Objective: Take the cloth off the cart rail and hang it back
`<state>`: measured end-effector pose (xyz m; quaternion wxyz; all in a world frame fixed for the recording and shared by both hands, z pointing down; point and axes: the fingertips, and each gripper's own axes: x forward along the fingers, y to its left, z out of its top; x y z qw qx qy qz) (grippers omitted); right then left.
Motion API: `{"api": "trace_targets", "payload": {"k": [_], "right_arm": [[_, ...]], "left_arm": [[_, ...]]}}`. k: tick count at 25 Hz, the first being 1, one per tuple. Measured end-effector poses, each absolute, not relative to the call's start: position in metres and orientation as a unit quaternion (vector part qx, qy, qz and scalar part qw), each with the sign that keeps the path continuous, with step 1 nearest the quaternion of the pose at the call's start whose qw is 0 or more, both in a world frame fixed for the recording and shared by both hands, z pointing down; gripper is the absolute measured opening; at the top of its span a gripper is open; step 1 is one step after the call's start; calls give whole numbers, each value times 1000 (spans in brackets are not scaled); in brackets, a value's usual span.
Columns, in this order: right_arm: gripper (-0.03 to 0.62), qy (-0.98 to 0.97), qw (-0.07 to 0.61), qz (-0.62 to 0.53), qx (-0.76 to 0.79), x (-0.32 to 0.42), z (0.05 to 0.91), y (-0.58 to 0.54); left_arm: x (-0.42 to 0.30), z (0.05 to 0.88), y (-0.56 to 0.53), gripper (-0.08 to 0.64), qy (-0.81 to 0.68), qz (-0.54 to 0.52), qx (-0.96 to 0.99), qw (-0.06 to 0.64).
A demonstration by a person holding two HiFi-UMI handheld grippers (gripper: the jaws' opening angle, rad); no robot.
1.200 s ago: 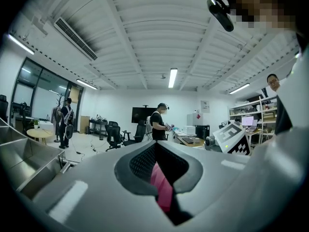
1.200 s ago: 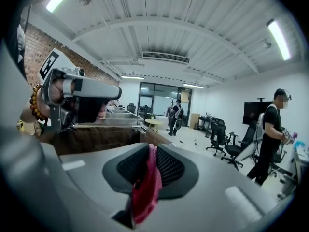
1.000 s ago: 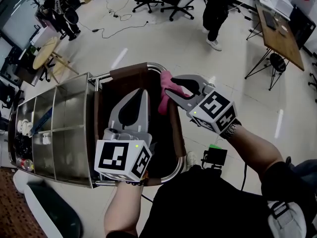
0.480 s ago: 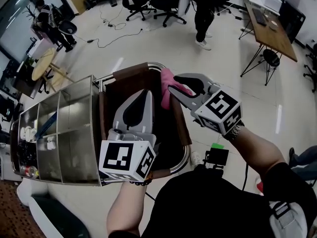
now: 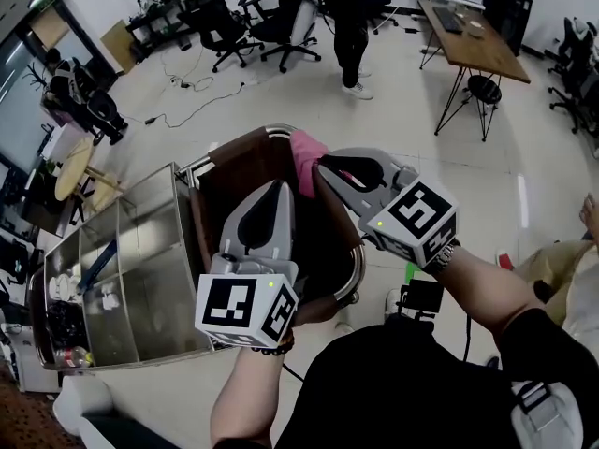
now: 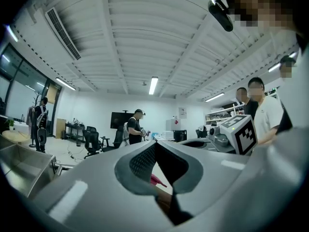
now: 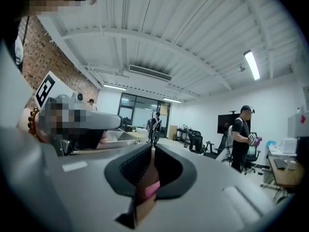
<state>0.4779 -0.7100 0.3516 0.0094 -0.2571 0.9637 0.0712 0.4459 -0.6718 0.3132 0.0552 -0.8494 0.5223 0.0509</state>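
Note:
A pink cloth hangs at the far corner of the cart's chrome rail, beside the brown bag that the rail frames. My right gripper reaches in from the right; its jaws have just been closing and now pinch the cloth's near edge. The right gripper view shows the jaws together, with pink cloth in the hollow below them. My left gripper hovers over the bag, shut and holding nothing. In the left gripper view, a sliver of pink cloth shows under its tips.
The cart's steel trays lie to the left, with small items at their far end. A person stands on the floor beyond, near office chairs and a wooden desk. A black device sits on the floor by my right arm.
Both grippers have risen over the cart. The right gripper's jaws, open around the cloth's edge a second ago, have closed on it. The left gripper stays shut.

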Motion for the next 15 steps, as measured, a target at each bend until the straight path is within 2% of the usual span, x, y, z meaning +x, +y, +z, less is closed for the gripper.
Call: {"api": "trace_targets", "payload": {"k": [15], "right_arm": [[-2, 968, 51, 95, -226, 530, 322, -614]], "left_arm": [[500, 315, -600, 0, 551, 59, -830, 60]]}}
